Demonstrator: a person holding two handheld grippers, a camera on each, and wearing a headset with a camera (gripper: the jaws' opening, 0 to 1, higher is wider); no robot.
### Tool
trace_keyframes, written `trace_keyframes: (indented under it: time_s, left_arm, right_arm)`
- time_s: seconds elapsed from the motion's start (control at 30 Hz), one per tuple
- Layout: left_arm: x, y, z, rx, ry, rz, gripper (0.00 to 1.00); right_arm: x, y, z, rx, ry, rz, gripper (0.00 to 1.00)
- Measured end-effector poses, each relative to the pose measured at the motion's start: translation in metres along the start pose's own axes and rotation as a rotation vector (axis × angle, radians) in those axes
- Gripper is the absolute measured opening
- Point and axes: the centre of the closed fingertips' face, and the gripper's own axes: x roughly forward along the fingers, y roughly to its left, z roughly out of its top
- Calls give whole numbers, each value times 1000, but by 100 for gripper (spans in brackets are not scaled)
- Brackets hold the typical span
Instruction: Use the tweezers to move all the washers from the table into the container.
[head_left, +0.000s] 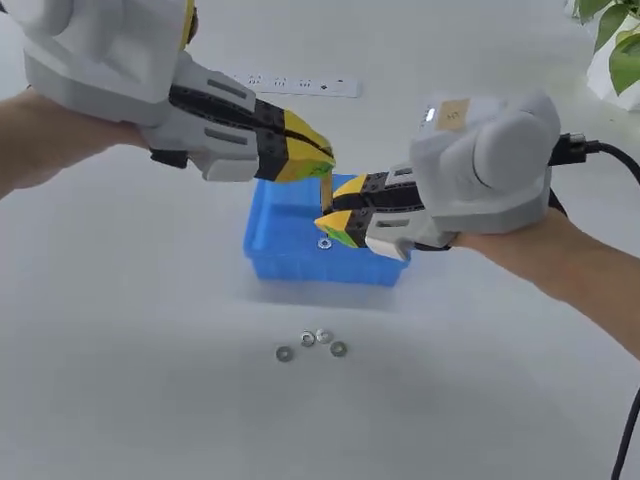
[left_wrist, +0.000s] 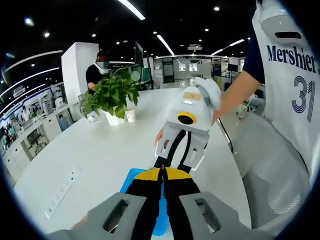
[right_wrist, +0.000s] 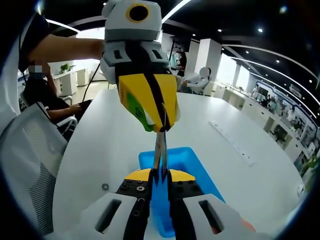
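Two grippers meet tip to tip above the container (head_left: 272, 252), a shallow blue plastic tray with square corners. Head view: the left gripper (head_left: 325, 162) slants down from the container's upper left, and the right gripper (head_left: 326, 222) lies nearly level from its right side, pointing left. Between their yellow tips stand the tweezers (head_left: 326, 190), thin metal with the long axis close to upright. Four washers (head_left: 312, 342), small flat metal rings, lie on the white table (head_left: 150, 380) just in front of the container, and another ring rests inside it.

Left gripper view: its jaws are pressed together, with a thin slit between them, above the container's blue floor.

Right gripper view: the tweezers rise straight from its own clamped jaws to the left gripper's tips, which are also pinched on them.
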Motion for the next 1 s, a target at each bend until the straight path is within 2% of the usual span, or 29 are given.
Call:
trace_keyframes:
  time_s: [0.2,0.47,0.67,0.83,1.0]
  left_arm:
    - [-11,-21,1,-11,-11,6,5]
    - [-21,-47,-1,-40,-14,0,5]
    - [-23,-66,-5,-47,-9,-7,5]
    - [-22,-88,-6,-45,0,-14,5]
    - [-25,-95,-13,-70,-5,-1,5]
  right_arm:
    - [-1,22,4,-25,8,25,13]
    - [0,47,2,-12,11,67,13]
    - [0,65,-2,-7,21,91,13]
    - [2,78,-5,-12,33,117,13]
    - [5,91,-11,-8,44,141,13]
